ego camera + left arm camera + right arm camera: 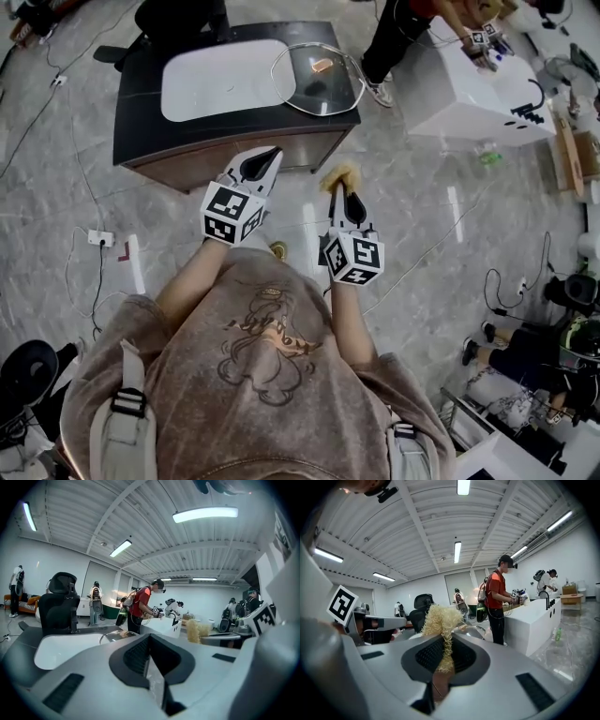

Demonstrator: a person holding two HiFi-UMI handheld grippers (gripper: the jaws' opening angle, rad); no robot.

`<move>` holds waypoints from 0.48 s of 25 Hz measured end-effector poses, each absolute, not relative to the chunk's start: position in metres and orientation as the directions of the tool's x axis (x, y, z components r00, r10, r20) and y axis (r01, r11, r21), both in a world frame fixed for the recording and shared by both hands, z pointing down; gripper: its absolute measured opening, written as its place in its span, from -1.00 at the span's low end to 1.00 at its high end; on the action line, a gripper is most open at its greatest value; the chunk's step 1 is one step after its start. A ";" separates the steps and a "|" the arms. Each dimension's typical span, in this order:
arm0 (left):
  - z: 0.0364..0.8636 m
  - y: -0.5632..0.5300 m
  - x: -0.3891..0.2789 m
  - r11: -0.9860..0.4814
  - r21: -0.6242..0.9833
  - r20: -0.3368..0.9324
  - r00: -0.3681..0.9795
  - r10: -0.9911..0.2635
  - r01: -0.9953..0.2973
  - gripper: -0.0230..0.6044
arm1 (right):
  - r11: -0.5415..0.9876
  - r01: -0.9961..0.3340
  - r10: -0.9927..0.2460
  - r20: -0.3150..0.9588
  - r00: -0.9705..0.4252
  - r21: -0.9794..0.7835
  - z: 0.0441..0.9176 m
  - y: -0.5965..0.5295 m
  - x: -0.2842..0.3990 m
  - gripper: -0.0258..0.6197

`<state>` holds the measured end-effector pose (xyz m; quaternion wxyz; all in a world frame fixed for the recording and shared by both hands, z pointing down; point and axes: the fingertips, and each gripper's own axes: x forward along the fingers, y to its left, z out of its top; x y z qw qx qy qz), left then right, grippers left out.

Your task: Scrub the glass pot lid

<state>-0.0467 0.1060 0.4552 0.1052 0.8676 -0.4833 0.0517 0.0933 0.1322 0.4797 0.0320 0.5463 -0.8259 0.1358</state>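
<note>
In the left gripper view, the glass pot lid (115, 635) is mostly hidden behind the left gripper (149, 644); only a sliver of its rim is seen. In the right gripper view, the lid is largely covered by the straw-coloured scrubber (440, 618), whose lower end is buried between the right gripper's (440, 641) fingers (427, 657). In the head view, 1 office chair (178, 21) and 1 standing person (398, 42) are cut off by the top edge. A small green item (489, 157) on the floor cannot be identified.
</note>
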 end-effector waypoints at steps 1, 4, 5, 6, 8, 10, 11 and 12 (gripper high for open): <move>0.456 0.102 -0.047 -0.506 0.130 0.193 0.522 -0.831 -0.853 -0.88 | 0.366 -0.911 -0.894 0.200 -0.402 -0.192 0.480 0.126 0.095 -0.81; 0.458 0.089 -0.046 -0.496 0.121 0.197 0.510 -0.837 -0.860 -0.88 | 0.372 -0.908 -0.891 0.200 -0.408 -0.193 0.483 0.110 0.099 -0.81; 0.458 0.084 -0.045 -0.495 0.120 0.198 0.510 -0.837 -0.860 -0.88 | 0.373 -0.908 -0.890 0.202 -0.409 -0.192 0.485 0.105 0.100 -0.81; 0.459 0.080 -0.045 -0.496 0.122 0.199 0.511 -0.836 -0.860 -0.88 | 0.374 -0.907 -0.889 0.204 -0.409 -0.193 0.486 0.100 0.101 -0.81; 0.461 0.070 -0.044 -0.498 0.131 0.198 0.514 -0.834 -0.857 -0.88 | 0.373 -0.907 -0.888 0.207 -0.410 -0.195 0.489 0.090 0.101 -0.81; 0.464 0.059 -0.044 -0.501 0.138 0.193 0.519 -0.833 -0.854 -0.88 | 0.375 -0.907 -0.888 0.207 -0.411 -0.193 0.493 0.080 0.101 -0.81; 0.464 0.052 -0.043 -0.503 0.138 0.190 0.521 -0.832 -0.853 -0.88 | 0.375 -0.907 -0.888 0.208 -0.411 -0.191 0.494 0.074 0.101 -0.81; 0.465 0.044 -0.042 -0.504 0.137 0.189 0.522 -0.832 -0.853 -0.88 | 0.374 -0.908 -0.888 0.210 -0.410 -0.189 0.495 0.067 0.102 -0.81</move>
